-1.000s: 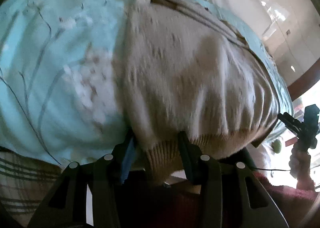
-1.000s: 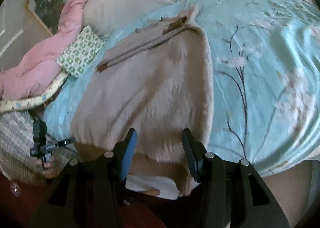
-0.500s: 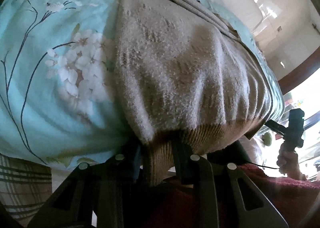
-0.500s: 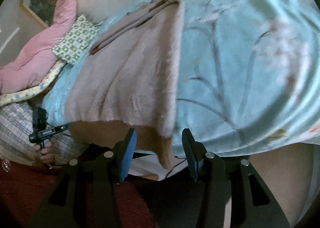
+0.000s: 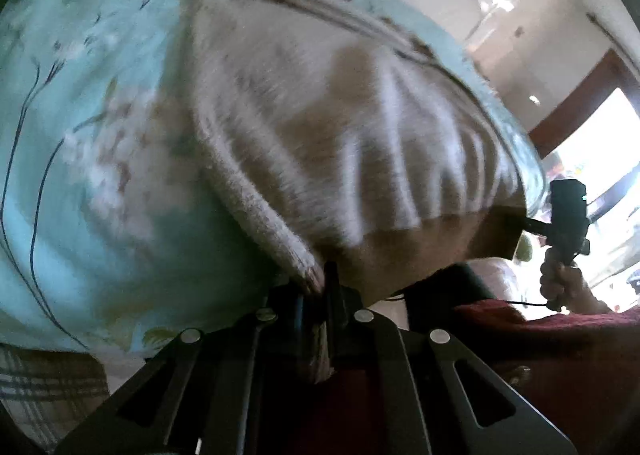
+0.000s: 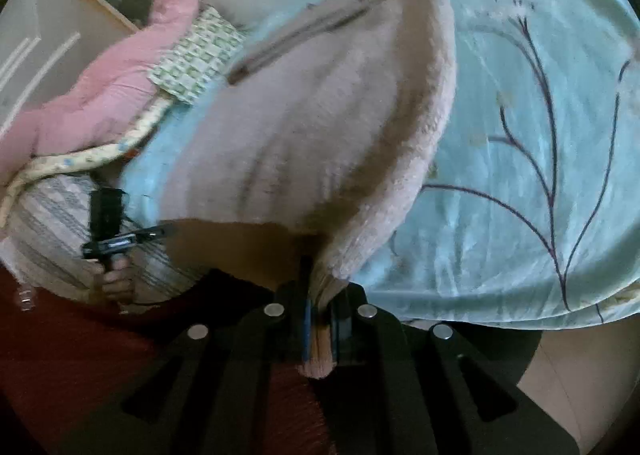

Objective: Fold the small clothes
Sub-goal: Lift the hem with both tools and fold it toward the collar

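Observation:
A beige knit sweater (image 5: 320, 127) lies on a light blue flowered bedsheet (image 5: 80, 175), its ribbed hem at the near edge of the bed. My left gripper (image 5: 316, 295) is shut on the hem's left corner and lifts it off the sheet. In the right wrist view the same sweater (image 6: 320, 115) spreads away from me, and my right gripper (image 6: 320, 319) is shut on the hem's right corner, with fabric pinched between the jaws. The raised hem hangs between the two grippers.
A pink quilt (image 6: 120, 67) and a green-patterned pillow (image 6: 196, 55) lie at the head of the bed. A checked cloth (image 5: 40, 387) hangs over the bed's side. The floor below is dark red (image 5: 560, 335). The flowered sheet (image 6: 540, 135) spreads right of the sweater.
Both grippers closed on the sweater's hem corners; a second ago they stood open around the hem. The hem has lifted off the bed.

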`<state>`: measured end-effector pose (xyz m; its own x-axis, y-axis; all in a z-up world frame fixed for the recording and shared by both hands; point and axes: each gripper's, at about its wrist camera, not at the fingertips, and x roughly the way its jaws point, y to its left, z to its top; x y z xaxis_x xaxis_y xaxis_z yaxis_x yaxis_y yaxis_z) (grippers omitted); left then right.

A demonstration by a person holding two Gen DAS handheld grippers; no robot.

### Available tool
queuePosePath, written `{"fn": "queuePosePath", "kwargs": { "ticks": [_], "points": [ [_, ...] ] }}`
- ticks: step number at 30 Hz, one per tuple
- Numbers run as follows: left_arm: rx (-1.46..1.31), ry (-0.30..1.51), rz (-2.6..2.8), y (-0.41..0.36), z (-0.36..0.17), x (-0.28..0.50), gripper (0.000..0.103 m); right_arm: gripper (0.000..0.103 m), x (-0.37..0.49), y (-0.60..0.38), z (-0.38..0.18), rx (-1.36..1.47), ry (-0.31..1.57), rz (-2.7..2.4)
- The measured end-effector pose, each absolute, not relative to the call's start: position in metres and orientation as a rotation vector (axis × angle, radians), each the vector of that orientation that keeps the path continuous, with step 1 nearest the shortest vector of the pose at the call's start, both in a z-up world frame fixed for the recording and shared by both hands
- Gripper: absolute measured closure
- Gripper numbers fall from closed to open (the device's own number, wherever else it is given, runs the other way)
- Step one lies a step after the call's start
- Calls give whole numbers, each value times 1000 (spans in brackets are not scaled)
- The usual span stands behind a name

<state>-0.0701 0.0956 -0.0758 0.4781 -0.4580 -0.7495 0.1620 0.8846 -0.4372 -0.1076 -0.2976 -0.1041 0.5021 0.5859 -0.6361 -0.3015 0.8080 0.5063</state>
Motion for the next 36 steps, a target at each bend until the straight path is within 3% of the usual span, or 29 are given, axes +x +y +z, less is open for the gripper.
{"fn": "queuePosePath", "kwargs": {
  "ticks": [14,22,36],
  "points": [
    [-384,688,-471,108,14,-40,97,95,-69,-298,-25,500,601,699],
    [-460,516,-446,144,54,45,98,95,5,-308,30,503,443,669],
    [-398,595,-344,159,52,223,98,95,170,-321,39,543,510,502]
  ]
}}
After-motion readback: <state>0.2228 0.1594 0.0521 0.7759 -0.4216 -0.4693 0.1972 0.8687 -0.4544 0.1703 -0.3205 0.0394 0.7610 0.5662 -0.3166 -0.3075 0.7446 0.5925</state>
